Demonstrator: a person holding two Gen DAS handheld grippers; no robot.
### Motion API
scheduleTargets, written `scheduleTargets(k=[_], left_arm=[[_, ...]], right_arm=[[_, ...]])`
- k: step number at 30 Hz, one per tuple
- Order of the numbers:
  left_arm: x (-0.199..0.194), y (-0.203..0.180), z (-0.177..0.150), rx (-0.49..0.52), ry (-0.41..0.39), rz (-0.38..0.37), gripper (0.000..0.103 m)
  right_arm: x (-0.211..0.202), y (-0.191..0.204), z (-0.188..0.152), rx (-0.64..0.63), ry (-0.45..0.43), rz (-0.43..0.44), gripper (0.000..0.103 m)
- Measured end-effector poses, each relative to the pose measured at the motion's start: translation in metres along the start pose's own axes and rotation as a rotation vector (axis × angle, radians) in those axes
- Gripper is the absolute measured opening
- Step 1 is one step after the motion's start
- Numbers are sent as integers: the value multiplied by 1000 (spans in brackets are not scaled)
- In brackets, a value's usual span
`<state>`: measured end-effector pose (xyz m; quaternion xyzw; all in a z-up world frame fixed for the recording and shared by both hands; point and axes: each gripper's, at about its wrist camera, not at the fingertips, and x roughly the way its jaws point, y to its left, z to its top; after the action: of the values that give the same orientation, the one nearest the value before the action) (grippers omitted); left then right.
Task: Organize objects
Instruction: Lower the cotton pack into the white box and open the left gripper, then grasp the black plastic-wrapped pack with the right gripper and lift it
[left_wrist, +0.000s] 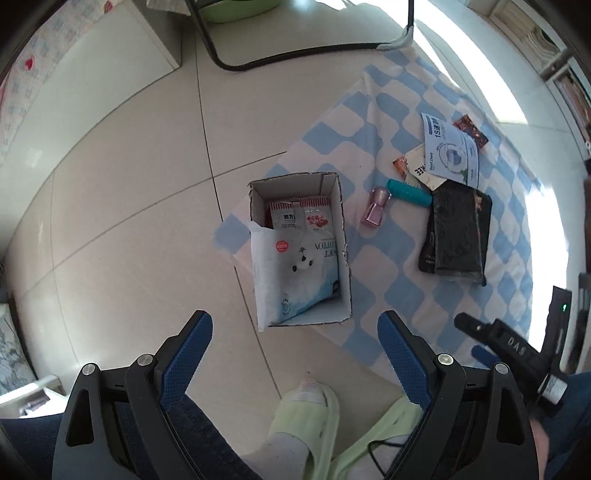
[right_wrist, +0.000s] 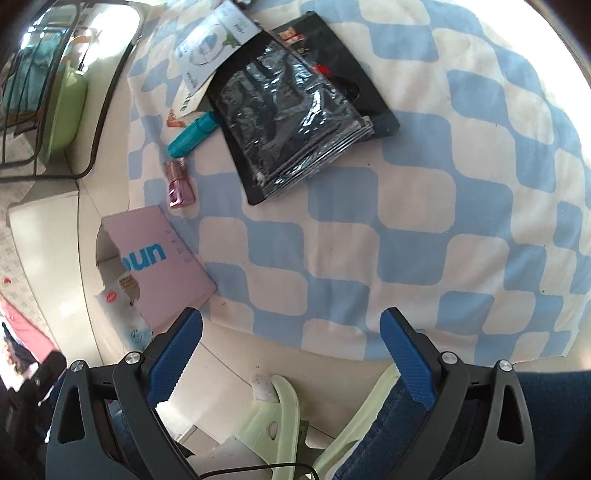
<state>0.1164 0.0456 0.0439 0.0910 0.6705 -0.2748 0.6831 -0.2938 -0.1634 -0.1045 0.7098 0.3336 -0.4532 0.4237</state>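
We are looking down at an open cardboard box (left_wrist: 301, 247) sitting on the near left edge of a soft blue-and-white checked cloth (left_wrist: 388, 266) spread over glossy pale tiles. Crinkly sachets (left_wrist: 299, 216) and a flat cotton pack (left_wrist: 295, 273) are lying in the box. Right of it on the cloth are lying a faceted pink bottle (left_wrist: 376, 206), a smooth teal tube (left_wrist: 408, 192) and shiny black packets (left_wrist: 458, 236), with paper leaflets (left_wrist: 448, 151) beyond. Our left gripper (left_wrist: 295, 332) is hovering just near of the box, blue ribbed pads spread wide and holding nothing. Our right gripper (right_wrist: 291, 332) is likewise gaping empty over the cloth's near edge. Only the right view is showing the box's pink printed side (right_wrist: 159, 266); only the left is showing its contents.
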Motion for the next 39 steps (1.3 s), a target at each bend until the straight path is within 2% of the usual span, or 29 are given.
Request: scheduleTargets(k=[2, 3, 5, 6, 9, 10, 14, 17, 20, 22, 23, 25, 29, 32, 35, 37, 39], left_arm=[[-3, -11, -2, 27, -14, 26, 91], [-3, -13, -6, 18, -14, 16, 91], [1, -12, -9, -25, 9, -44, 91], [5, -9, -9, -54, 27, -74, 91], [12, 8, -8, -126, 66, -127, 91], [16, 9, -5, -133, 63, -125, 91], [22, 1, 4, -85, 51, -69, 91], [21, -1, 2, -37, 62, -48, 91], [23, -2, 2, 6, 67, 0, 91], [21, -3, 1, 27, 58, 33, 91], [21, -4, 1, 33, 55, 38, 91], [20, -6, 2, 32, 54, 27, 91], [14, -4, 2, 11, 41, -15, 91], [9, -4, 1, -8, 36, -38, 91], [5, -4, -1, -45, 35, -92, 91], [2, -4, -4, -63, 34, -130, 91], [1, -6, -6, -63, 37, -145, 91]], right_arm=[[-2, -10, 15, 42, -57, -31, 97], [-5, -15, 22, 62, -85, -57, 97], [-10, -19, 41, 75, -120, -160, 96], [-12, -19, 51, 61, -139, -211, 91], [-14, -13, 80, -14, -170, -282, 88], [-12, -9, 88, -29, -167, -282, 90], [9, 4, 111, -56, -82, -175, 91], [23, 6, 121, -28, -48, -144, 86], [32, 5, 126, 3, -29, -97, 66], [35, 10, 128, -35, -21, -123, 40], [35, 14, 127, -72, -20, -143, 35], [32, 23, 123, -158, -22, -170, 3], [28, 35, 101, -270, 29, -176, 3], [36, 48, 67, -427, 135, -209, 3], [53, 56, 23, -641, 214, -375, 3], [66, 47, 1, -696, 275, -439, 3], [73, 32, -10, -688, 312, -479, 3]])
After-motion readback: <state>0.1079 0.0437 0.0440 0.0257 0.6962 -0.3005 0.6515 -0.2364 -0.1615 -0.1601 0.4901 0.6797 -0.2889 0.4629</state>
